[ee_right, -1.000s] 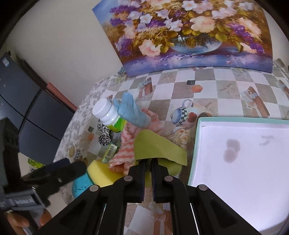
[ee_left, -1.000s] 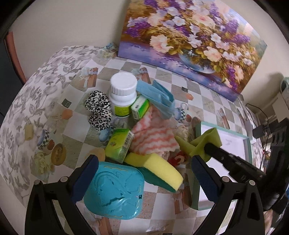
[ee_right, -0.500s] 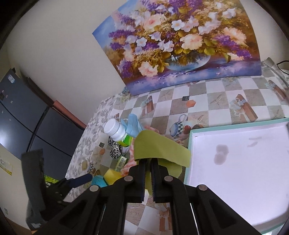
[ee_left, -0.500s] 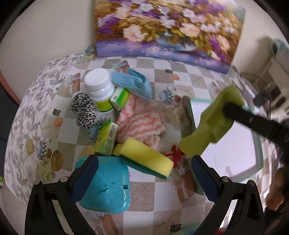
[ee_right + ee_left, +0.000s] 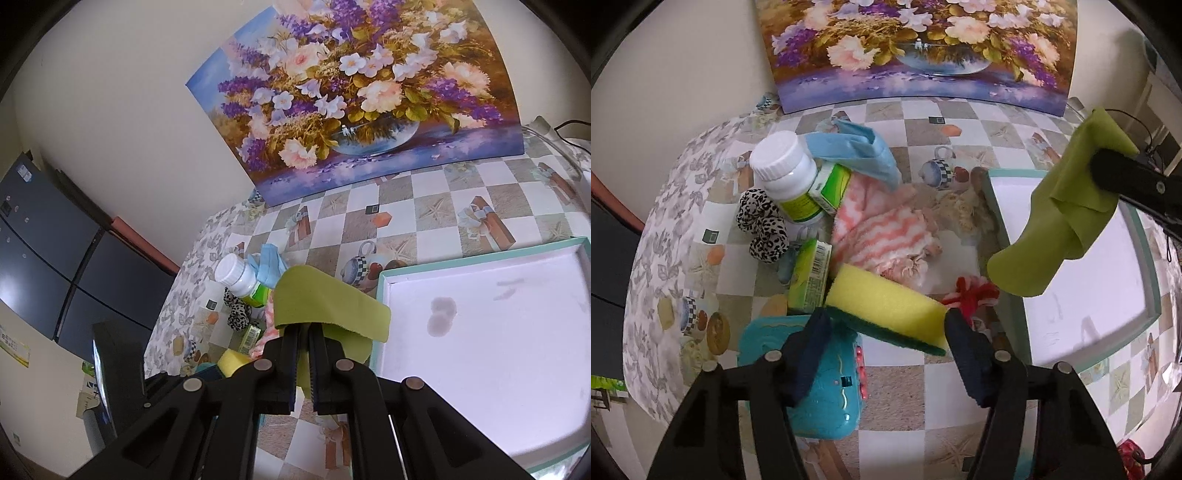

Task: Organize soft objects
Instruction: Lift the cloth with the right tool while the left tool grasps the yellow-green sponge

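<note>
**A:** Carrying the floppy olive-green fabric cloth [image 5: 328, 306] in the right gripper [image 5: 303, 334]. Jaws clenched on one edge of it; the rest droops in front of and below the fingertips. It hangs clear of the table, over the near-left rim of the shallow white tray with a teal border [image 5: 487, 254].

**B:** Anything in the tray yet?

**A:** Nothing. Bare white floor ahead and to the right of the right claw, just a couple of faint stains. So I'd call progress close to zero: first item lifted, not yet set down.

**B:** Left side?

**A:** Left gripper [image 5: 884, 323] is released, fingers spread either side of the yellow foam sponge with a dark green scrub layer [image 5: 886, 306]. Looks like the pads are just beside its ends, but I can't confirm contact from this angle.

**B:** What's left in the pile?

**A:** Ahead of the left claw: pink-and-white striped fluffy cloth [image 5: 886, 232], light blue folded cloth [image 5: 857, 151], leopard-print fabric scrunchie [image 5: 762, 225], and a small red-and-white yarn bundle [image 5: 971, 295] just right of the sponge. All untouched. Hard stuff mixed in: white-capped plastic bottle [image 5: 786, 177], green cardboard box [image 5: 810, 275], and a turquoise plastic case [image 5: 812, 373] directly under the left claw. I'd guess those stay out.
</note>
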Tool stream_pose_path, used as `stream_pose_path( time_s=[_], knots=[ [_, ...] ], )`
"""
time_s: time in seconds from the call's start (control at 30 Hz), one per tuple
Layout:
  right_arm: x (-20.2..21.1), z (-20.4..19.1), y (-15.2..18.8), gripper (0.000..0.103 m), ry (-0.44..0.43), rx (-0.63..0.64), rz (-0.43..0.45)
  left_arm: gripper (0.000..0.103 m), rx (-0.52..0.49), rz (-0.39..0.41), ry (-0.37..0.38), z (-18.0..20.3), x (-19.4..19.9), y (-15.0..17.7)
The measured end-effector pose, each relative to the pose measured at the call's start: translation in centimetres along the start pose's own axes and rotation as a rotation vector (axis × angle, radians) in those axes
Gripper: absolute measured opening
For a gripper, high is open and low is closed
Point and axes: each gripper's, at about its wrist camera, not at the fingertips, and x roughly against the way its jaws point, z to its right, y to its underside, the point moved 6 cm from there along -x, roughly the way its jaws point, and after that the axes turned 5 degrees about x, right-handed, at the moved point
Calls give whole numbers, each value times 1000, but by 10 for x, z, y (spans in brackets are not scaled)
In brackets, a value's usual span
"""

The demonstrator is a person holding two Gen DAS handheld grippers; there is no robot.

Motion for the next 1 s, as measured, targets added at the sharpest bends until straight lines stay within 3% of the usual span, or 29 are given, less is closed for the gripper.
stream_pose_path(
  time_s=[0.17, 0.2, 0.23, 0.43, 0.47, 0.6, 0.67, 0.9, 1.0],
  knots=[
    [0, 0, 0, 6, 0, -2, 0, 57, 11, 10, 12, -2, 1, -1],
    [0, 1, 0, 6, -1, -3, 0, 42, 12, 10, 23, -1, 1, -2],
    [1, 1, 0, 6, -2, -5, 1, 37, 19, 7, 40, -1, 0, -2],
    [2, 3, 0, 6, -5, -9, 3, 38, 55, 12, 61, -5, -1, -5],
    [2, 3, 0, 6, -5, -10, 2, 39, 63, 10, 67, -5, -2, -6],
    [2, 3, 1, 6, -8, -16, 2, 61, 87, -5, 69, -5, -8, -12],
    [1, 4, 0, 6, -11, -17, 4, 67, 95, -10, 53, -6, -12, -16],
    [5, 7, 0, 6, -30, -29, 16, 77, 83, -23, 23, -6, -23, -22],
    [6, 7, 0, 6, -36, -31, 18, 78, 82, -20, 24, -5, -26, -25]
  ],
)
